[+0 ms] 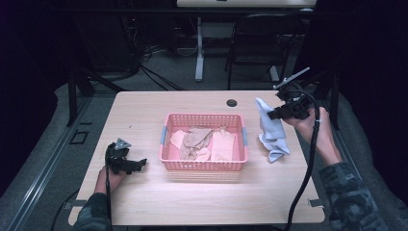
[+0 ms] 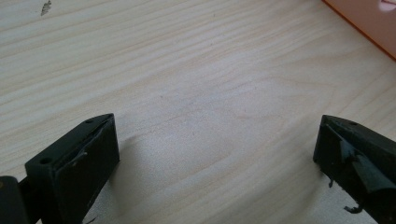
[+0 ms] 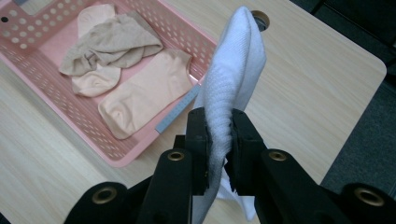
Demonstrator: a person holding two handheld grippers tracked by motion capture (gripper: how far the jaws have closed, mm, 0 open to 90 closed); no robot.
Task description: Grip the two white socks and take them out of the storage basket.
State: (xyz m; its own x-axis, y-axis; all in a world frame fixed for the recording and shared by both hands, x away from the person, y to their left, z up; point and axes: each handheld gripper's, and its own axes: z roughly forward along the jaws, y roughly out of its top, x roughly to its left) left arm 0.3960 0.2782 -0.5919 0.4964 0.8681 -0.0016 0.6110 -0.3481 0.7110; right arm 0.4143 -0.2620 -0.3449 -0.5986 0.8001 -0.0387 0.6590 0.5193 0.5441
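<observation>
**White cloth pinched beside the pink basket**

A pink plastic basket, rectangular with perforated walls and small grey tabs at its short ends, sits near the middle of the pale wood-grain bench. Inside it lie soft, crumpled garments: peach-coloured pieces and a tan, thin, wrinkled one draped over them.

To the right of the basket, the right gripper is held above the bench, its black fingers pressed onto a white knitted cloth. The cloth stands up past the fingers in a rounded, folded peak and hangs down below them to a crumpled end on the bench just beside the basket. The right gripper view reveals its fine ribbed weave, which the high view renders as plain pale fabric.

To the left of the basket, near the bench's front edge, the left gripper rests low with its fingers spread wide and nothing between them; the left gripper view shows bare wood grain between them and an orange-pink corner of the basket at upper right.
</observation>
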